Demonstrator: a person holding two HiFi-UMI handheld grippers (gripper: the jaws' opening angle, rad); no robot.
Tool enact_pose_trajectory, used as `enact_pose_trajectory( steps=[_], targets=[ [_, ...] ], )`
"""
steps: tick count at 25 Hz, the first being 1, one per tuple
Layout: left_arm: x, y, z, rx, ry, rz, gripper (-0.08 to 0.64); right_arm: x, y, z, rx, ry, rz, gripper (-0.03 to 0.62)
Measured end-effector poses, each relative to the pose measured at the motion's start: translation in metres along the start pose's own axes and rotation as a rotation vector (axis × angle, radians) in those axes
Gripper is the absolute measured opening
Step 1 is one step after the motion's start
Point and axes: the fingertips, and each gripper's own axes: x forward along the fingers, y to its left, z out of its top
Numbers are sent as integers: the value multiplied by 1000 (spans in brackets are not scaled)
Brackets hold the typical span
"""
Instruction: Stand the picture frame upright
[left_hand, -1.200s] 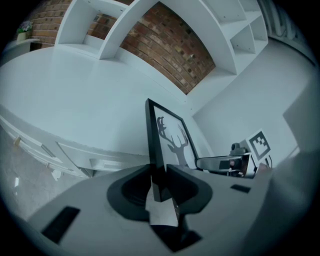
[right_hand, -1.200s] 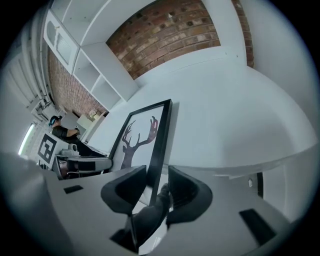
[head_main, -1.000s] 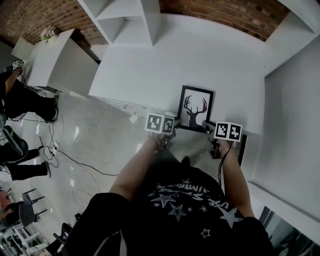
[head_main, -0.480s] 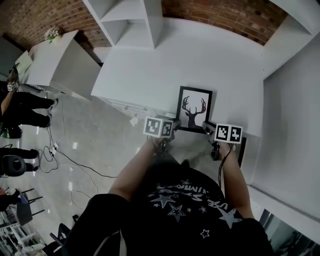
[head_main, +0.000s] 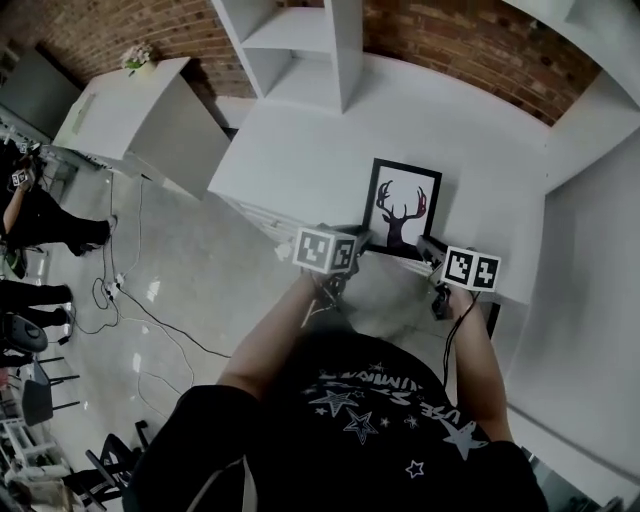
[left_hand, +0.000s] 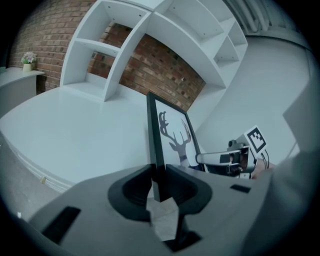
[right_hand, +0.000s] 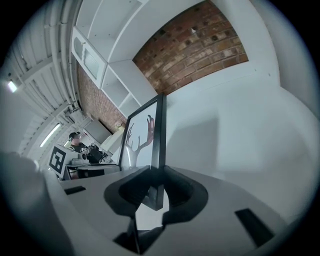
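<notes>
Near table (head_main: 300, 150) front edge, I've got picture frame (head_main: 405, 208) pinched both sides: L gripper (head_main: 358, 240) jaws clamped on its left rail, R gripper (head_main: 424, 246) jaws, just been closing, tight on right rail.

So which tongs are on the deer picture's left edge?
The left tongs, clamped on the picture frame's lower left corner in the head view; the right tongs, whose jaws have just been closing, clamp the lower right corner.

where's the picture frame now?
Head view, right of centre: the picture frame is at the near edge of the white table, its lower left corner clamped in the left gripper and its lower right corner in the right gripper.
</notes>
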Motion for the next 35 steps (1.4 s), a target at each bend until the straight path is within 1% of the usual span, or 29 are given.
enact_pose_trajectory(
  steps=[3, 7, 13, 21, 26, 31, 35],
  targets=[
    [-9, 27, 31, -20, -21, 15, 97, 26, 19, 33, -30, 4, 14, 94],
    [-16, 56, 57, -20, -38, 18, 97, 52, 37, 58, -54, -8, 25, 94],
    [-21, 98, 99, -7, -79, 30, 97, 90, 58, 101, -78, -72, 31, 92],
    [-22, 154, 151, 27, -141, 38, 97, 141, 85, 156, -165, -153, 40, 92],
    [-21, 188, 179, 52, -171, 34, 97, 171, 100, 181, -206, -207, 31, 91],
    [-17, 214, 201, 82, -173, 27, 97, 197, 104, 198, -202, -242, 7, 92],
    [-14, 225, 213, 103, -191, 24, 97, 209, 105, 209, -206, -278, 8, 92]
  ],
)
